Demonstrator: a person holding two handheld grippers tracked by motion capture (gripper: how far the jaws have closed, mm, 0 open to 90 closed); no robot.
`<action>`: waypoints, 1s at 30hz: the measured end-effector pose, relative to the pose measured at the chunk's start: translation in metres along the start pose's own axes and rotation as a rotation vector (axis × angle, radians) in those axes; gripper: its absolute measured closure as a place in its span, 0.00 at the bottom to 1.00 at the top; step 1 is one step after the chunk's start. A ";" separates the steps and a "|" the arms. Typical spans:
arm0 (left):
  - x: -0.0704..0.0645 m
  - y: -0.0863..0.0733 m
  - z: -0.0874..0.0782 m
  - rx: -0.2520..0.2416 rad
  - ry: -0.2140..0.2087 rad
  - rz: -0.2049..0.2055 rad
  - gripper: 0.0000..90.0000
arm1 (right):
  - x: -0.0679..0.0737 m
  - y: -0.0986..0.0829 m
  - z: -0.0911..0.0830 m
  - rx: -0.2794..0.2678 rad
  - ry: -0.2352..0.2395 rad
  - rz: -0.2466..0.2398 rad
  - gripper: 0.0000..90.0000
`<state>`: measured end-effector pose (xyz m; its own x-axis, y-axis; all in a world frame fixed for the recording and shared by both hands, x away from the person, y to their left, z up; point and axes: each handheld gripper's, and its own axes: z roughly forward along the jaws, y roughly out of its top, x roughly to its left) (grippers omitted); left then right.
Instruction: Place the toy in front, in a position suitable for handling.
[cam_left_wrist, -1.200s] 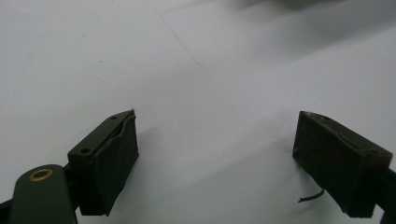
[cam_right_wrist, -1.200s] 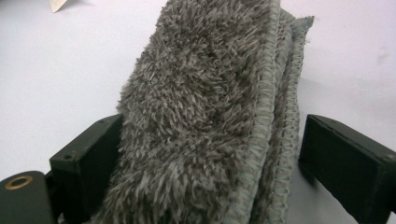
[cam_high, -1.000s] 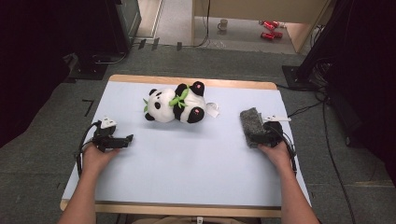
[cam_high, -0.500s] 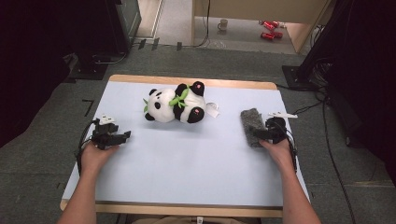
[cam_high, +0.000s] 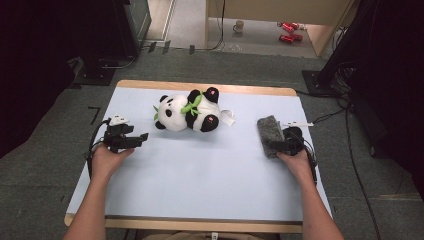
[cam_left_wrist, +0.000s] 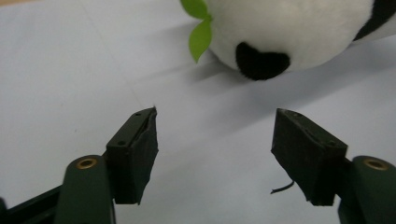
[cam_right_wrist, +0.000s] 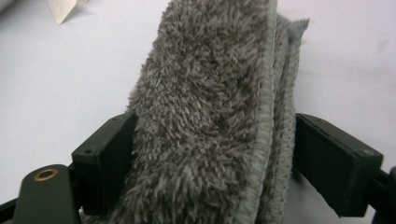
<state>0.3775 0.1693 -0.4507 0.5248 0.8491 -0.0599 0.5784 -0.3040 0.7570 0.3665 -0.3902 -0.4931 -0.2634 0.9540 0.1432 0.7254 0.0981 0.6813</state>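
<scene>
The right gripper (cam_high: 276, 145) sits at the right side of the desk (cam_high: 210, 180), and its jaws pinch the folded grey towel (cam_high: 269, 134) from both sides; in the right gripper view the towel (cam_right_wrist: 219, 116) fills the gap between them. Compared with one second ago, this gripper and the towel have hardly moved. The left gripper (cam_high: 142, 136) has turned a little more toward the panda toy (cam_high: 187, 111), which lies in the same place at the far middle of the desk. Its jaws are spread wide and hold nothing, and in the left gripper view (cam_left_wrist: 215, 158) the panda's white body (cam_left_wrist: 289, 28) is near but apart from them
</scene>
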 end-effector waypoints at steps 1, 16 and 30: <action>-0.004 0.003 -0.001 -0.011 0.004 0.014 0.36 | 0.000 -0.001 0.001 -0.002 -0.005 -0.002 0.18; -0.027 0.050 0.005 -0.059 -0.095 0.053 0.31 | 0.005 -0.012 0.003 -0.080 -0.031 -0.034 0.16; -0.052 0.076 0.016 -0.063 -0.160 0.097 0.34 | 0.004 -0.012 0.003 -0.082 -0.019 -0.028 0.15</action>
<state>0.4042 0.0952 -0.4003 0.6719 0.7359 -0.0837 0.4828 -0.3495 0.8030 0.3586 -0.3872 -0.5032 -0.2702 0.9565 0.1099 0.6630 0.1021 0.7416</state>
